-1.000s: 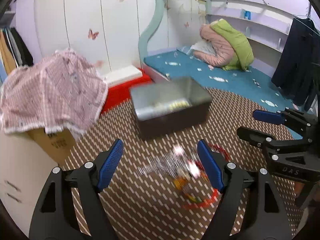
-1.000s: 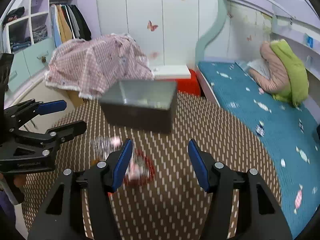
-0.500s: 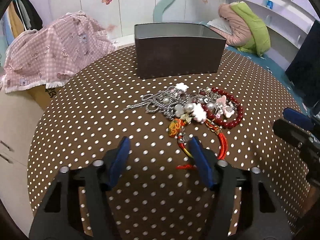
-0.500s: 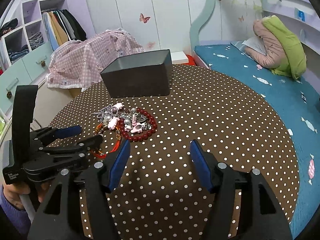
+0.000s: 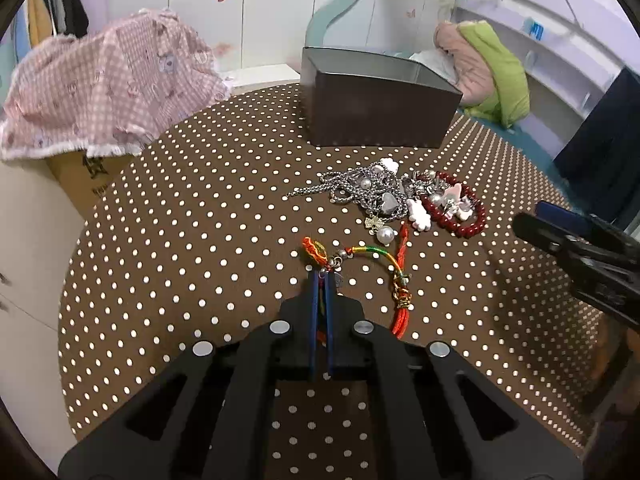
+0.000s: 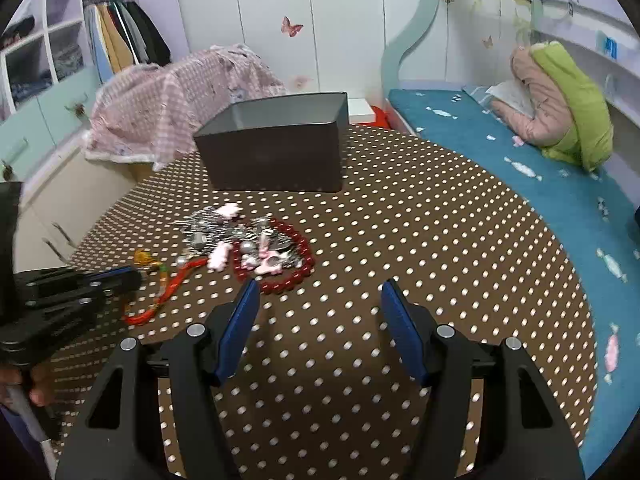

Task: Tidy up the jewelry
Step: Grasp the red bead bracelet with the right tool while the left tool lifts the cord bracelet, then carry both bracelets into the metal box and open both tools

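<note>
A pile of jewelry lies on the polka-dot table: silver chains with pearls (image 5: 372, 190), a dark red bead bracelet (image 5: 460, 216), and a red and rainbow cord bracelet (image 5: 384, 264). My left gripper (image 5: 322, 276) is shut on the cord bracelet near its orange knot. My right gripper (image 6: 320, 300) is open and empty, just in front of the red bead bracelet (image 6: 280, 276). The left gripper (image 6: 120, 280) also shows in the right wrist view, at the cord bracelet (image 6: 168, 288). A dark open box (image 5: 376, 108) stands behind the pile.
The round brown table (image 6: 440, 240) ends at a blue bed (image 6: 520, 160) on the right with a pink and green bundle (image 6: 560, 96). A pink checked cloth (image 5: 100, 84) covers a carton at left. White drawers (image 5: 24, 280) stand beside the table.
My left gripper has closed on the cord bracelet and drawn it away from the pile toward me. My right gripper has moved closer to the red bead bracelet, still open.
</note>
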Motion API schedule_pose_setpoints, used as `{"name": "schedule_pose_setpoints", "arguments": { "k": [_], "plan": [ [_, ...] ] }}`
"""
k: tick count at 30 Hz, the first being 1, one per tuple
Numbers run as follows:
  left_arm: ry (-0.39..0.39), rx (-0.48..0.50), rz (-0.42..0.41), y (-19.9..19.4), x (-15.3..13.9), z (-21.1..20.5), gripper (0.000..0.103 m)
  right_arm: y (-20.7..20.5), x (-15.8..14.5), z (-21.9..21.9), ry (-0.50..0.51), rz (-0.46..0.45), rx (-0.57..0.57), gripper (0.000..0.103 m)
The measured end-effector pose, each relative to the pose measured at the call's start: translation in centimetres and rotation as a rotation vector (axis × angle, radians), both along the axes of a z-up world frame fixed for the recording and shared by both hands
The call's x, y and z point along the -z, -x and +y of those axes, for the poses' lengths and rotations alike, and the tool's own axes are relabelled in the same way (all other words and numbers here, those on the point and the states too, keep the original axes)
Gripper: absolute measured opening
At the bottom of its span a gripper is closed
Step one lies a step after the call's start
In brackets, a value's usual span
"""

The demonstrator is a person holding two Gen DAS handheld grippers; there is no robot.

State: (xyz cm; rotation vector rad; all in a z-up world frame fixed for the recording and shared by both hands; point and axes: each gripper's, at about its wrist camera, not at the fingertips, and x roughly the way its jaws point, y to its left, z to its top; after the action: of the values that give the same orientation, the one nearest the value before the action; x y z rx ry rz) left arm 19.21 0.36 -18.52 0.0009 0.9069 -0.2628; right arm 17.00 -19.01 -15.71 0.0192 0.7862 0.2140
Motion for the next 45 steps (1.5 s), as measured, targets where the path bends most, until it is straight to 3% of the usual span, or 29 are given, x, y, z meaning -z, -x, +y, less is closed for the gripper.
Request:
{"name": "schedule_pose_setpoints", "arguments": {
  "k": [7, 18, 22, 27, 39, 45],
  "plan": [
    [0.071, 0.022, -0.046, 0.8, -1.9, 1.1, 0.003, -2.7, 0.6, 0.8, 0.077, 0.025, -0.003, 0.033],
    [0.122, 0.044, -0.067, 0.8, -3.9, 1.6, 0.003, -5.1, 1.5, 2.4, 0.15, 0.09, -0.095, 0.027],
    [0.142, 0.048, -0.062, 0.4, -3.9, 2.0, 0.003, -5.3, 1.7, 3.2, 0.16, 0.099, -0.145, 0.007],
    [0.151, 0.059, -0.068, 0.2, -4.3, 1.8, 0.003, -4.6, 0.9, 3.5, 0.17, 0.073, -0.153, 0.006],
    [0.163, 0.093, -0.104, 0.2, -6.4, 1.4, 0.003, -0.6, -6.9, 4.2, 0.127, -0.098, -0.194, 0.006],
    [0.181, 0.122, -0.117, 0.1, -7.6, 1.2, 0.003, 0.0, -9.2, 3.9, 0.118, -0.139, -0.206, 0.006]
  ]
}}
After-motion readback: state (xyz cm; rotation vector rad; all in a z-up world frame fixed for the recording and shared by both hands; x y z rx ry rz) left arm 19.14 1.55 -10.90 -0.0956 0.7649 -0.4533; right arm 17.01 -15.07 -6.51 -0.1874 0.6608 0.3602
